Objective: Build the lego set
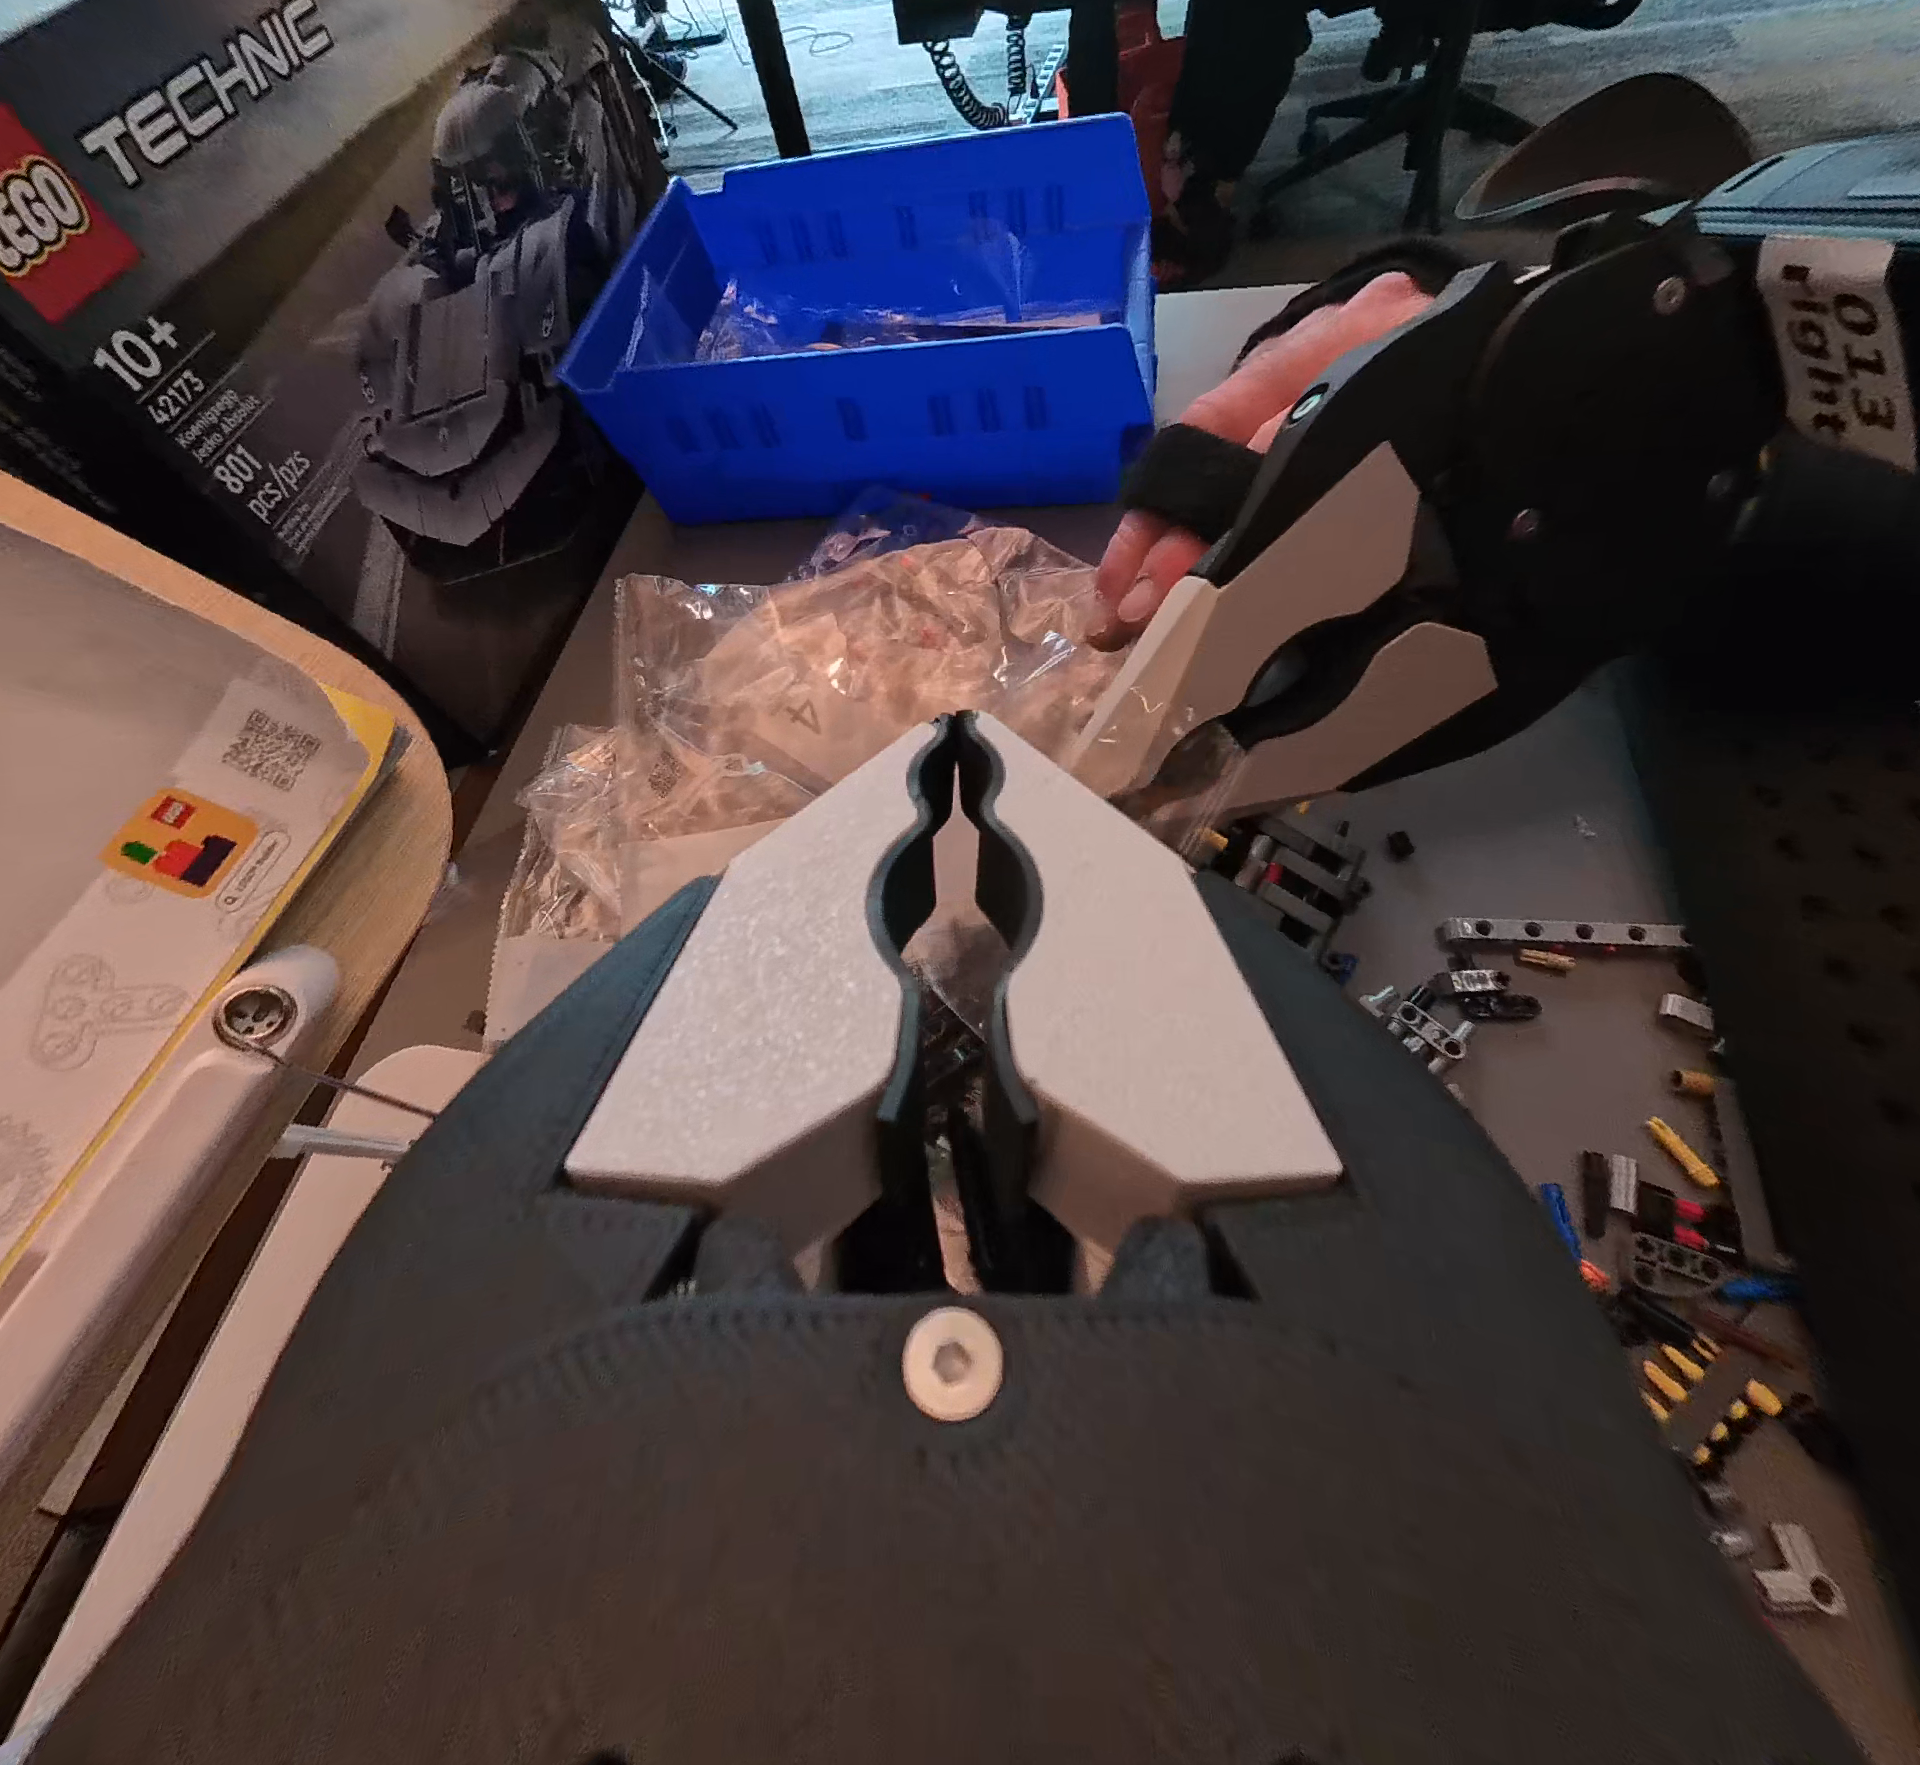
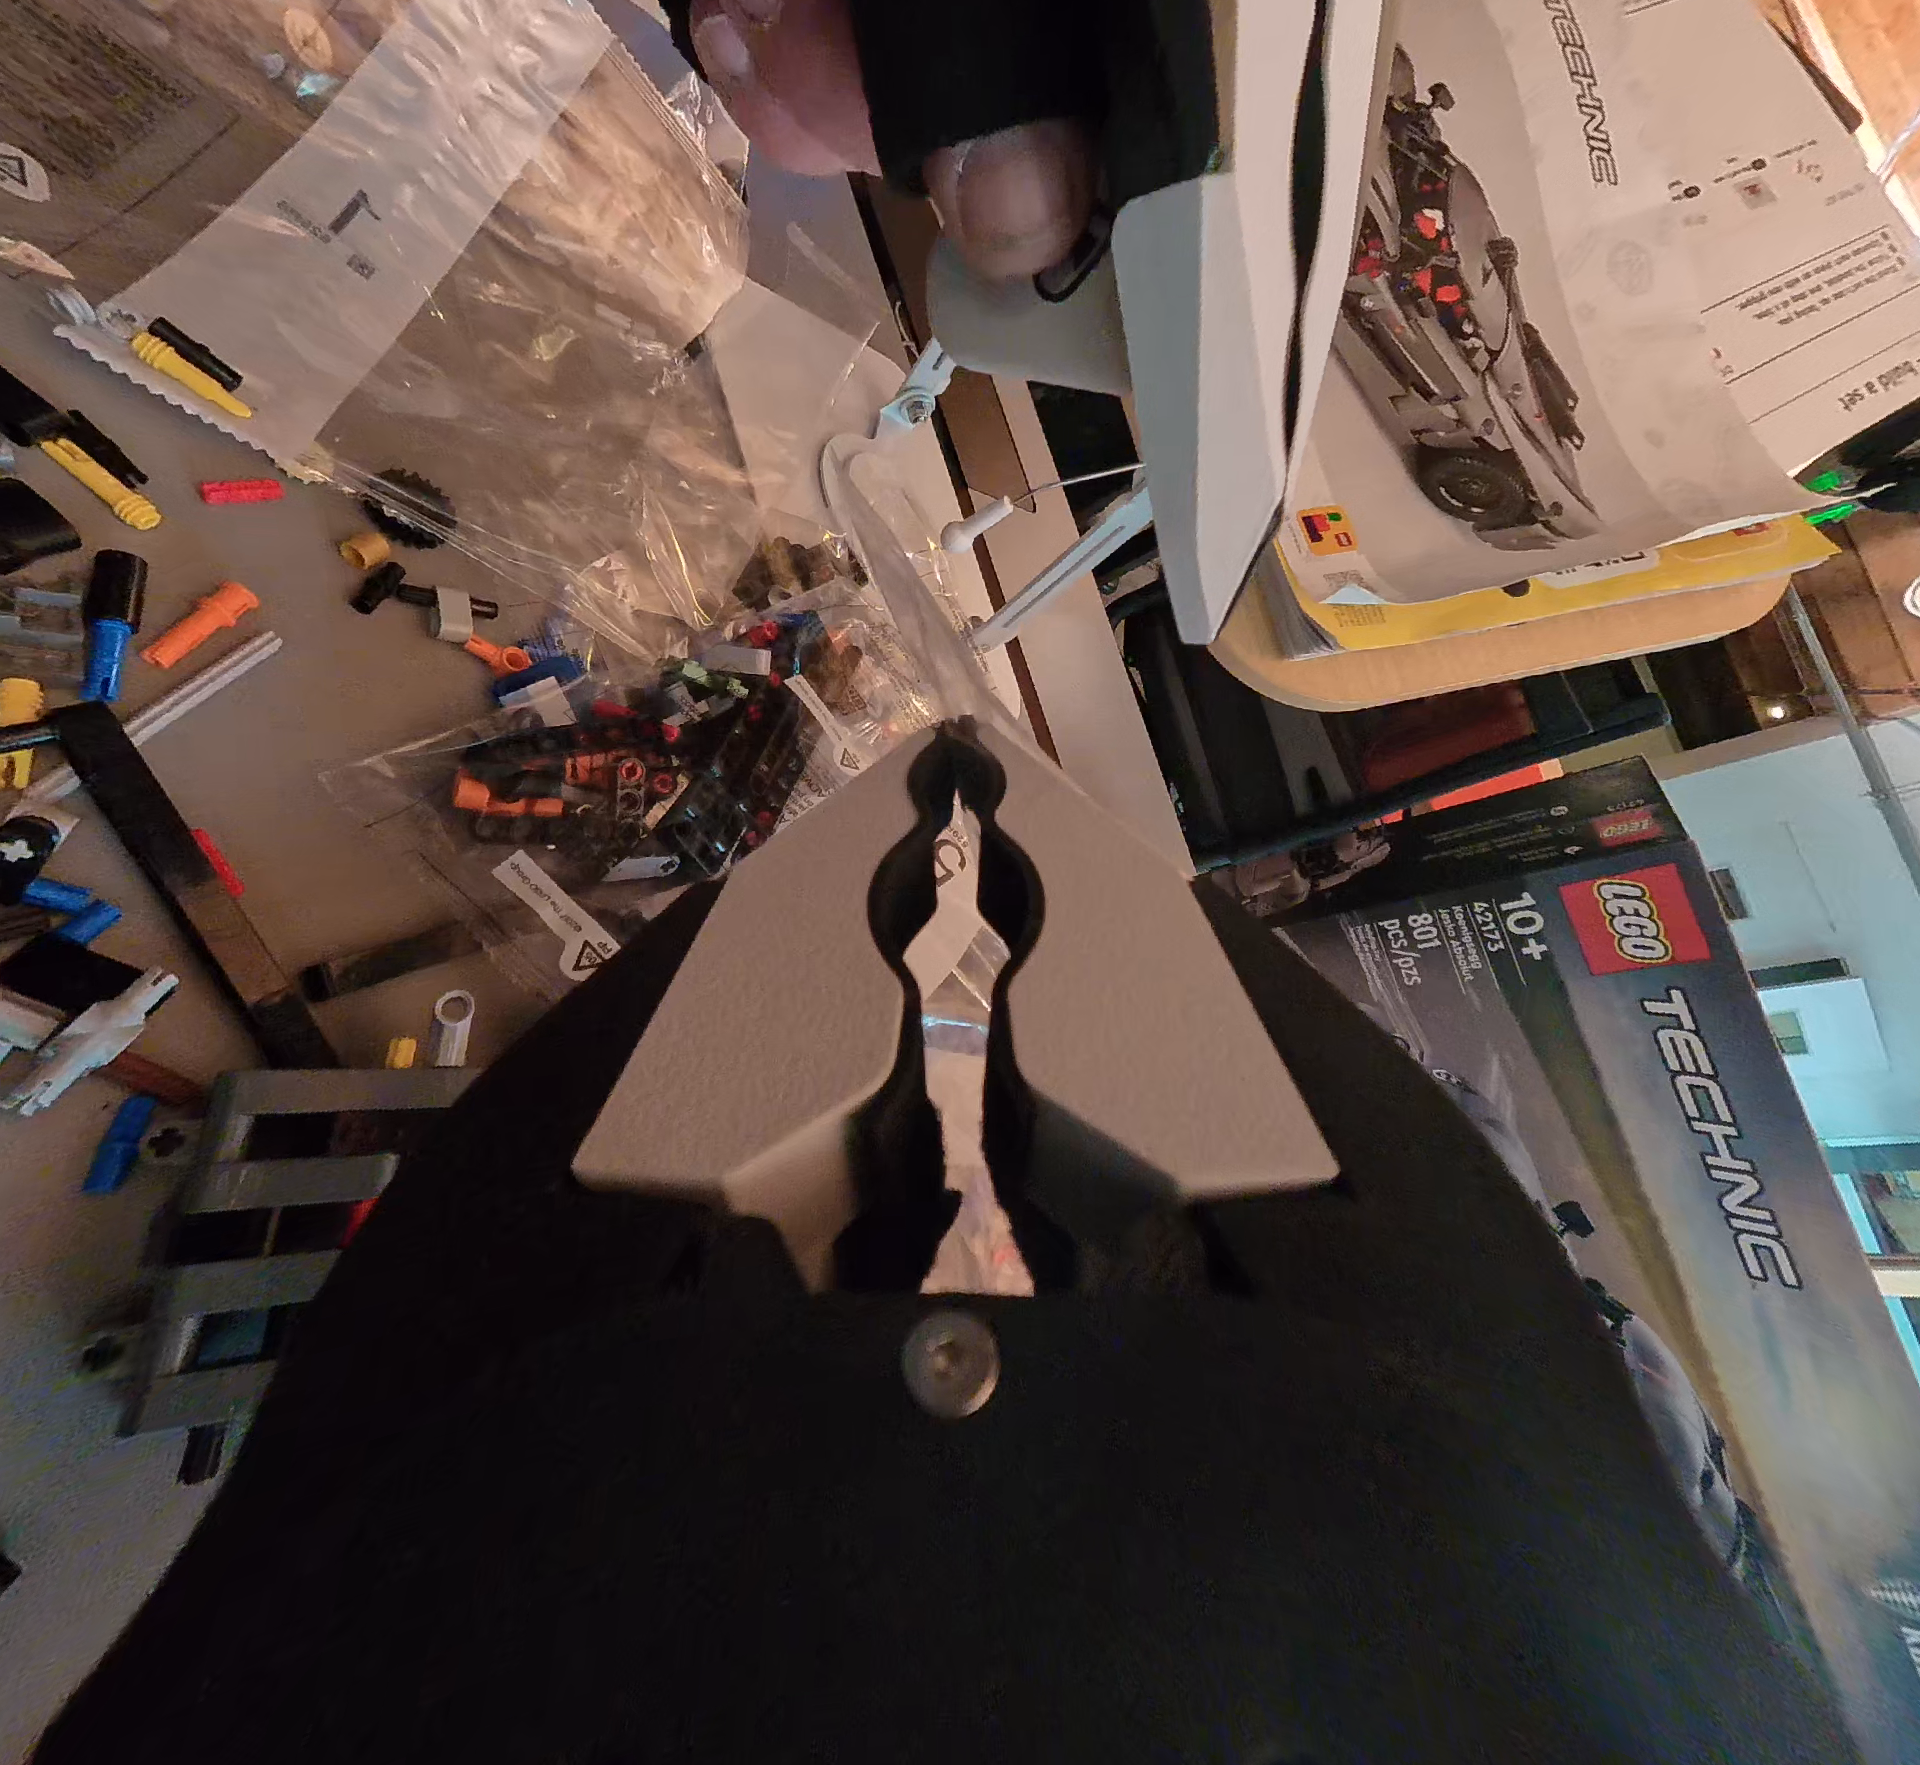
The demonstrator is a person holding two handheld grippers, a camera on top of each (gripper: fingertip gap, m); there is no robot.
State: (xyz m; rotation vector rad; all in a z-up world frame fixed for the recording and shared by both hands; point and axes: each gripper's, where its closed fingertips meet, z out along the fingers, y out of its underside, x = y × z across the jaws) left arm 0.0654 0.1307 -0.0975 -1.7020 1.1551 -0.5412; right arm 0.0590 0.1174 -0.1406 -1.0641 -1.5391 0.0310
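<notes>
My right gripper (image 2: 956,728) is shut on a clear plastic bag of small black, red and orange Lego parts (image 2: 623,780). The left wrist view shows it (image 1: 1127,785) pinching a strip of that plastic. My left gripper (image 1: 956,723) is shut just left of it, above the bag (image 1: 940,1009), with nothing visible between its tips. It also appears at the top of the right wrist view (image 2: 1231,619). A grey frame assembly (image 2: 260,1227) and loose pins and beams (image 1: 1662,1227) lie on the grey table.
A blue bin (image 1: 883,437) stands behind crumpled empty bags (image 1: 862,645). The Lego box (image 1: 312,261) stands at the left. The instruction booklet (image 1: 156,832) lies on a wooden side table next to a white stand (image 1: 260,1009). Chairs and another desk stand beyond. The left gripper's tips are roughly 5 centimetres from the right gripper's.
</notes>
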